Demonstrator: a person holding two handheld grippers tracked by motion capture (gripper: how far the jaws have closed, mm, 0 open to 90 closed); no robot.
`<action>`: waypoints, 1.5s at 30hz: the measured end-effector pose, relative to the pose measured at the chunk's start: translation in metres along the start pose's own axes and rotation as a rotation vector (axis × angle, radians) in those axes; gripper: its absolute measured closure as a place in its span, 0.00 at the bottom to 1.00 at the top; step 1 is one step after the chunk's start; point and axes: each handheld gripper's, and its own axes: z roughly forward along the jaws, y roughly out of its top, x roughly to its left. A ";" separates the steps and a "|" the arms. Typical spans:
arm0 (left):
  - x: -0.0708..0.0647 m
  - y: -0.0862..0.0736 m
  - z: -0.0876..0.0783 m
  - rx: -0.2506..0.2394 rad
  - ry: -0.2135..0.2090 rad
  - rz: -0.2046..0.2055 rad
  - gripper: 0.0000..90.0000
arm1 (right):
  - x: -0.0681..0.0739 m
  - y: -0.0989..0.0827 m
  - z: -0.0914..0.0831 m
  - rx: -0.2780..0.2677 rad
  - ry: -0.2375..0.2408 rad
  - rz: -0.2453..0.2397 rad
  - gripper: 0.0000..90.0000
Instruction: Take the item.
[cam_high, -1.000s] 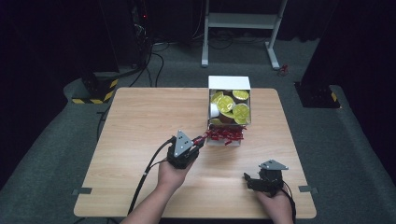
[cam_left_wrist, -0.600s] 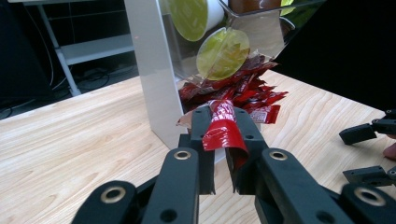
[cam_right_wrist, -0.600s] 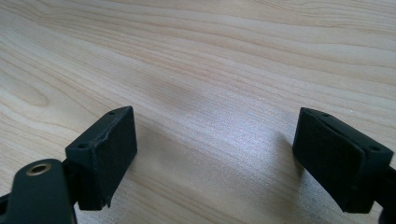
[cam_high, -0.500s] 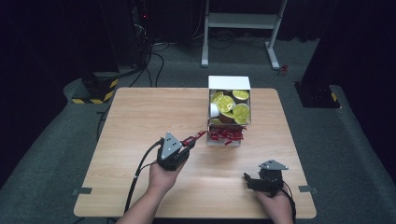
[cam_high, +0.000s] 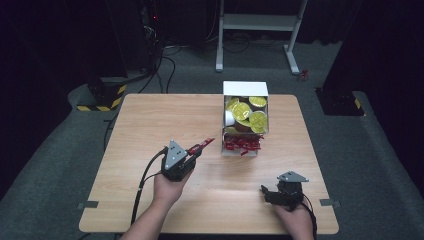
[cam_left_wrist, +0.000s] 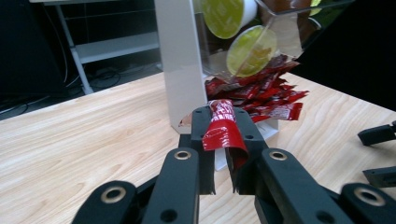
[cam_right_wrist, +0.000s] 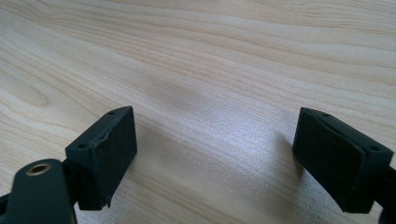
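Note:
My left gripper (cam_high: 196, 150) (cam_left_wrist: 220, 122) is shut on a red sachet (cam_left_wrist: 223, 129) (cam_high: 201, 146), which sticks out past the jaw tips. It hovers over the wooden table (cam_high: 150, 125), left of a white dispenser box (cam_high: 245, 90). The box holds yellow-lidded pods (cam_high: 243, 111) (cam_left_wrist: 254, 51) up top and a pile of red sachets (cam_high: 242, 144) (cam_left_wrist: 266, 95) at its front opening. My right gripper (cam_high: 266, 192) (cam_right_wrist: 215, 154) rests near the table's front right, jaws wide open with bare wood between them.
A white metal stand (cam_high: 260, 25) is on the floor behind the table. Black cables (cam_high: 170, 60) and a yellow-black striped base (cam_high: 100, 97) lie at the back left. Dark cabinets flank the room.
My left gripper has drawn back to the left, away from the box, carrying the red sachet with it. The right gripper has stayed put.

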 end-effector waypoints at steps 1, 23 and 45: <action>0.002 0.000 0.000 0.001 0.003 -0.003 0.91 | 0.000 0.000 0.000 0.000 0.000 0.000 0.15; 0.043 -0.006 -0.006 0.008 0.079 -0.049 0.91 | 0.000 0.000 0.000 0.001 0.001 -0.001 0.15; 0.090 -0.029 0.014 0.047 0.167 -0.149 0.91 | 0.000 0.000 0.000 0.000 0.000 0.000 0.15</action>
